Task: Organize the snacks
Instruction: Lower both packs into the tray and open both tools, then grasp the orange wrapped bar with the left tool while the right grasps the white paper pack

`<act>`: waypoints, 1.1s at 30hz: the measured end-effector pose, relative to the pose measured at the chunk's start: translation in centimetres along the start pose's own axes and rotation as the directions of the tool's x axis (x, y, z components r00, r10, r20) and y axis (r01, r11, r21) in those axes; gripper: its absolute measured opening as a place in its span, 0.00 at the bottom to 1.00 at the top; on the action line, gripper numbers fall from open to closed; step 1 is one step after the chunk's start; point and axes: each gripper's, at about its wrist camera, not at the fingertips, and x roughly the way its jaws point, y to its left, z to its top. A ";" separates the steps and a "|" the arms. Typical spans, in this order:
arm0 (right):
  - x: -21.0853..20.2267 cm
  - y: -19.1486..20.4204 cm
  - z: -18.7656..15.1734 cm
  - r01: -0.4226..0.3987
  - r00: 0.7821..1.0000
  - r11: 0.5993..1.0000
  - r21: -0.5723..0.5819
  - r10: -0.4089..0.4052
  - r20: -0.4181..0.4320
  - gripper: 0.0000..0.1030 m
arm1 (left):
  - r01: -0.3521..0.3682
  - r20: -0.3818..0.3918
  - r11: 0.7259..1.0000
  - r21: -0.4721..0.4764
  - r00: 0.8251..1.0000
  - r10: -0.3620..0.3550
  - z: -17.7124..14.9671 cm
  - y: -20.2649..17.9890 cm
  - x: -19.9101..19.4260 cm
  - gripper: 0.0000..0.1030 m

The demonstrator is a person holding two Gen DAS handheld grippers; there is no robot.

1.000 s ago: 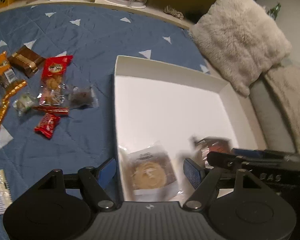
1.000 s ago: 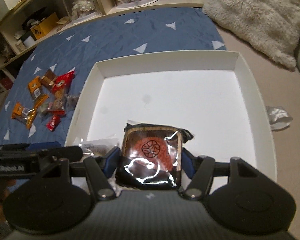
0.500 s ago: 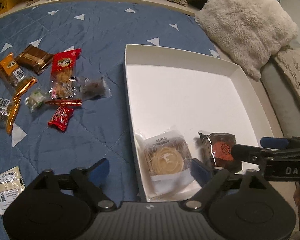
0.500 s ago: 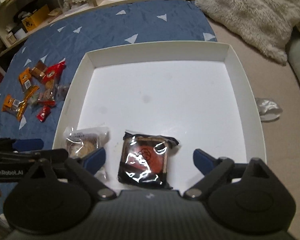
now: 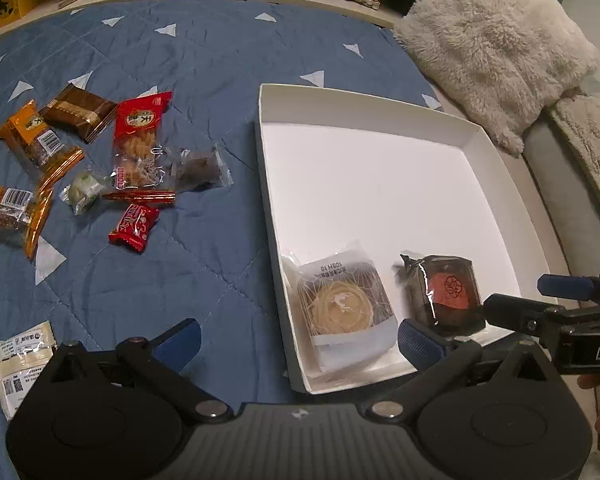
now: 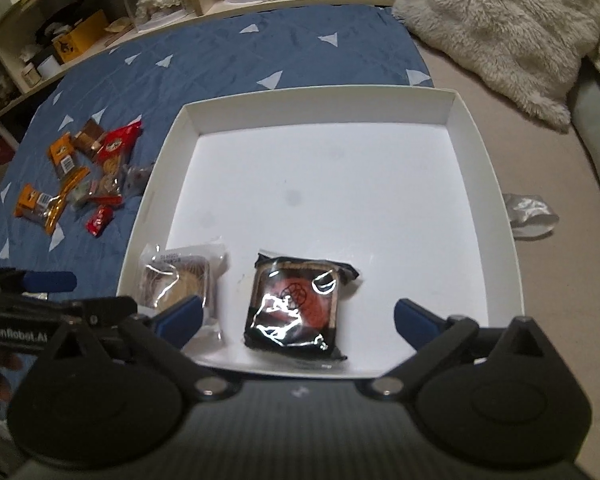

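A white shallow box (image 5: 496, 152) (image 6: 312, 104) lies on a blue quilt. In its near part lie a pale wrapped pastry (image 5: 342, 306) (image 6: 178, 280) and a dark wrapped cake with a red centre (image 5: 446, 294) (image 6: 300, 306), side by side. My left gripper (image 5: 300, 340) is open and empty, above the box's near left edge. My right gripper (image 6: 298, 320) is open and empty, its fingers either side of the dark cake, raised off it. Several loose snacks lie on the quilt at left, among them a red packet (image 5: 138, 136) and a small red candy (image 5: 134, 228).
Orange packets (image 5: 32, 140) and a brown packet (image 5: 80, 116) lie at the far left. A white packet (image 5: 18, 360) lies near the left gripper. A fluffy cushion (image 5: 496, 40) sits behind the box. A crumpled clear wrapper (image 6: 528, 214) lies right of the box. Shelves run along the back.
My right gripper opened and let the dark cake down in the box. Both grippers drew back and up from the box, and the left one shifted left.
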 end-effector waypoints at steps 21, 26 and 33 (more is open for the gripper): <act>-3.8 2.2 -1.5 -0.004 0.999 1.000 -0.011 0.004 0.045 1.00 | -0.007 0.062 1.000 0.028 0.998 0.005 -0.8 2.7 -6.6 1.00; -3.6 4.1 -1.5 0.002 0.999 0.999 -0.041 0.000 0.049 1.00 | -0.060 0.097 0.998 0.034 0.994 0.057 -0.7 5.3 -8.9 1.00; -2.8 7.4 -1.2 -0.021 0.996 0.996 -0.087 0.028 0.080 1.00 | -0.118 0.114 0.993 0.012 0.987 0.116 -0.4 9.6 -10.2 1.00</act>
